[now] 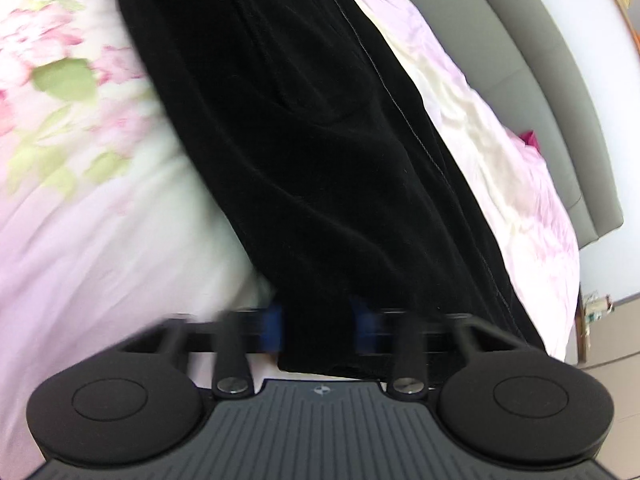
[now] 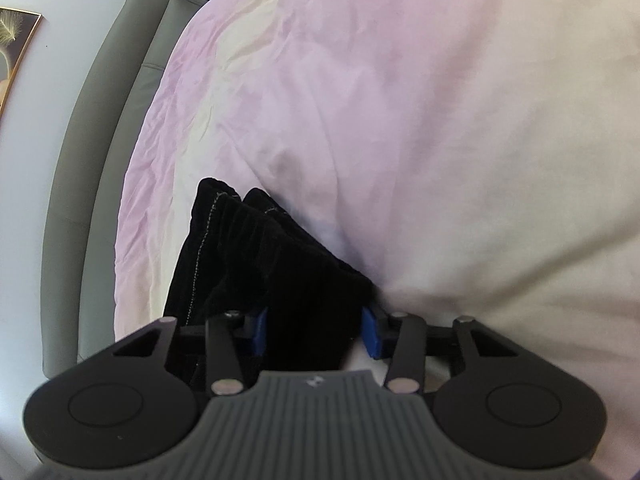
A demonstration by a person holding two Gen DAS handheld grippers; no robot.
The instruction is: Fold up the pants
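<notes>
Left wrist: my left gripper (image 1: 318,320) clamps the black pants (image 1: 304,140); right gripper (image 2: 316,330) pinches their waistband (image 2: 248,216). Thick folds could slip.

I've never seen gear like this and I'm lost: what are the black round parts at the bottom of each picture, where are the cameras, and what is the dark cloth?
No robot arm here: a person holds a hand tool with two fingers in each hand, and a wide-angle camera on each tool looks forward along them. The black round parts are the tool's own body. One picture comes from the left gripper, the other from the right gripper. Both have their blue-padded fingers closed on black soft fabric pants, which lie stretched over a bed covered by a pale pink floral quilt. The left picture is blurred. A grey padded headboard stands at the bed's edge.
</notes>
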